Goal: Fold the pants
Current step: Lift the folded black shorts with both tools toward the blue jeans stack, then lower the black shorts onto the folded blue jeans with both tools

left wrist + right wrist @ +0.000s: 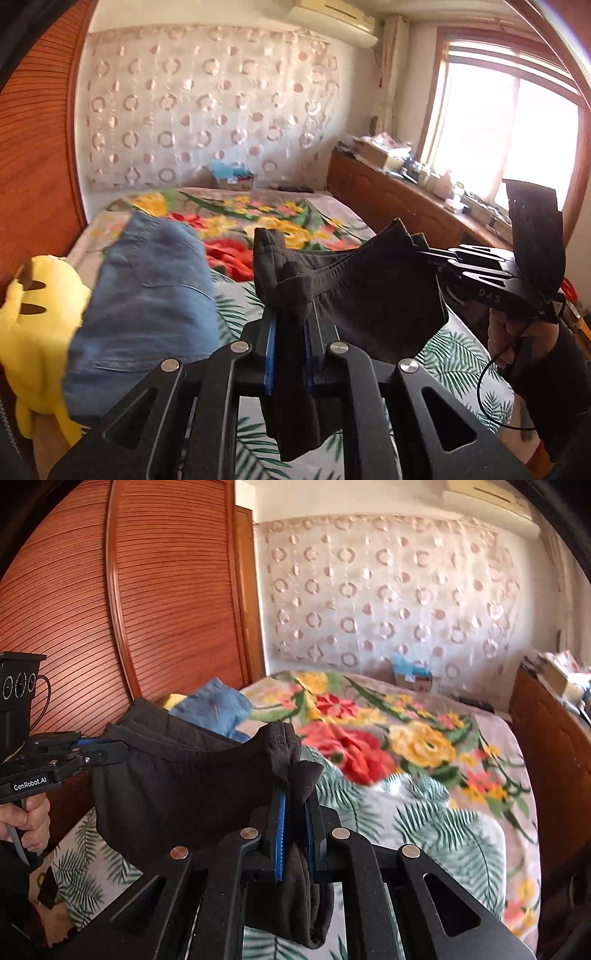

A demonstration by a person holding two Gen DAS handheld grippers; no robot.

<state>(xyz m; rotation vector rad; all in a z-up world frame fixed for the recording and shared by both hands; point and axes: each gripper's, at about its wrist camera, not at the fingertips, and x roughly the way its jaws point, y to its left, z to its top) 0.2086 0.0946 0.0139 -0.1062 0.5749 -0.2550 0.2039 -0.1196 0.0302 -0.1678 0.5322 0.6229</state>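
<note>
Bedroom. Bed [476, 834] is filling the middle, wearing a leaf-print sheet near the camera and a floral blanket [402, 734] farther back. Patterned cloth with pink circles [207, 103] is hanging across the back wall. Slatted reddish wooden wardrobe doors [122, 602] are standing on the left. Low wooden cabinet [391, 199] is running along the right wall, carrying clutter. Window [506, 129] above it is letting in strong, blown-out daylight. Air conditioner [332, 18] is sitting high on the wall.
</note>
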